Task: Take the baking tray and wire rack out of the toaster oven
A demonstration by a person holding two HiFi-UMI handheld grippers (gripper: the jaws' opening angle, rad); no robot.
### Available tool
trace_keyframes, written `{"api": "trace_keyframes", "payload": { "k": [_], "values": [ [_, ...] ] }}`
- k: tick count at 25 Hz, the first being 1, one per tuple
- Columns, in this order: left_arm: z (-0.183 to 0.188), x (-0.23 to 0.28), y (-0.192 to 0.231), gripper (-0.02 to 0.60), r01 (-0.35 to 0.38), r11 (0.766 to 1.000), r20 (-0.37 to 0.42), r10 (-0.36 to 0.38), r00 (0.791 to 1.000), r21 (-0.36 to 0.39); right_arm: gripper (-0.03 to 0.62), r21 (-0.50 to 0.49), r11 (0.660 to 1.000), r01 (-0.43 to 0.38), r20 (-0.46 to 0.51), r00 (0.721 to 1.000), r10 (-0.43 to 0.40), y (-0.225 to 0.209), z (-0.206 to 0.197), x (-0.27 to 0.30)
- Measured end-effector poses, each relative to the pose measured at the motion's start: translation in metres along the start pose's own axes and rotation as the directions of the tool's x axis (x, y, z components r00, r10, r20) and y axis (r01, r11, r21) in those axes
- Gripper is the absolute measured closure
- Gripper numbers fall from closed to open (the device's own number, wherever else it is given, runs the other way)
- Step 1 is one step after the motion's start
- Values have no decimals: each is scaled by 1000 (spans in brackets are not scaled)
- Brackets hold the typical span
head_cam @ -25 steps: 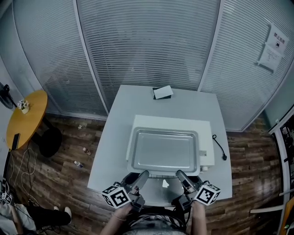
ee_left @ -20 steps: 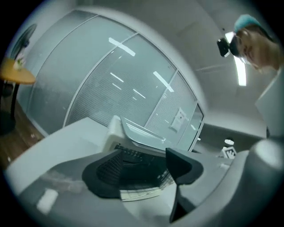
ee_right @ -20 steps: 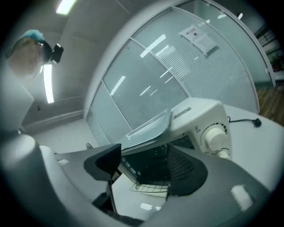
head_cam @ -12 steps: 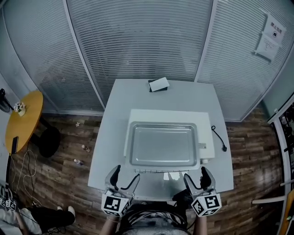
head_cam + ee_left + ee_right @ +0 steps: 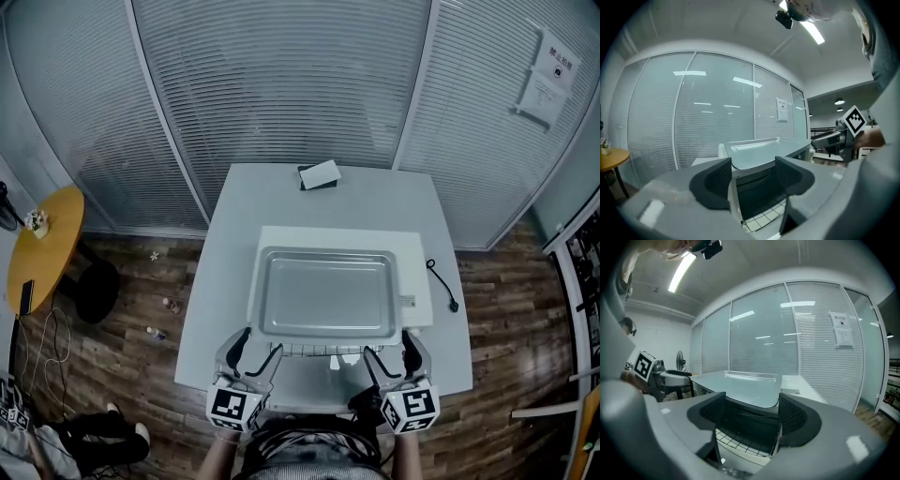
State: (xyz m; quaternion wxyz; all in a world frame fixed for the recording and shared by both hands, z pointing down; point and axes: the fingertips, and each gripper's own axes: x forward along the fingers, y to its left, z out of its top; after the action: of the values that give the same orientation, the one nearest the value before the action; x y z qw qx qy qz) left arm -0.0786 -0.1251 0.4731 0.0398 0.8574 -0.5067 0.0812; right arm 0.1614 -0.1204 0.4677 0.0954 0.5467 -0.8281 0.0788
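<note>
My left gripper point(image 5: 752, 182) stands wide open with nothing held. Its jaws have just been closing a little, yet the dark pads touch nothing, and through the gap I see the left front corner of the toaster oven point(image 5: 418, 279). My right gripper point(image 5: 752, 417) is also spread wide and empty. Its jaws have just been opening, and the oven's dark mouth shows between them.

Both grippers point nearly level at the front of the oven, just short of it, one near each front corner, with their marker cubes toward me.

The oven door point(image 5: 309, 384) lies folded down flat between and below the two grippers. Inside the open mouth sits the wire rack point(image 5: 737, 439), its front edge at the opening. The baking tray point(image 5: 328, 300) is outside the oven, lying flat on its white top and covering most of it.

The oven stands on a white table point(image 5: 375, 202), toward my side. A black cord point(image 5: 442, 289) trails off its right side. A small black-and-white item point(image 5: 319, 174) lies at the table's far edge. A round yellow table point(image 5: 42, 246) stands well apart at the left.
</note>
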Motion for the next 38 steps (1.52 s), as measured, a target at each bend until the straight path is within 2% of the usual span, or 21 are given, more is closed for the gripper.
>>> {"api": "trace_keyframes", "payload": {
  "k": [12,21,33,38],
  "values": [
    [6,36,9,279,-13,1000,8,13,1000,-19,250,-2,1000,-20,-35,999,19,-24,10,35],
    [6,43,12,278,-13,999,25,15,1000,-47,250,1,1000,-22,-39,999,22,-27,11,42],
    [-5,12,7,276,-26,988,45,33,998,-154,252,104,995,-12,12,1000,11,-16,5,17],
    [-26,-2,5,276,-32,970,25,39,999,-241,293,99,995,-18,20,1000,16,-8,-4,4]
  ]
}}
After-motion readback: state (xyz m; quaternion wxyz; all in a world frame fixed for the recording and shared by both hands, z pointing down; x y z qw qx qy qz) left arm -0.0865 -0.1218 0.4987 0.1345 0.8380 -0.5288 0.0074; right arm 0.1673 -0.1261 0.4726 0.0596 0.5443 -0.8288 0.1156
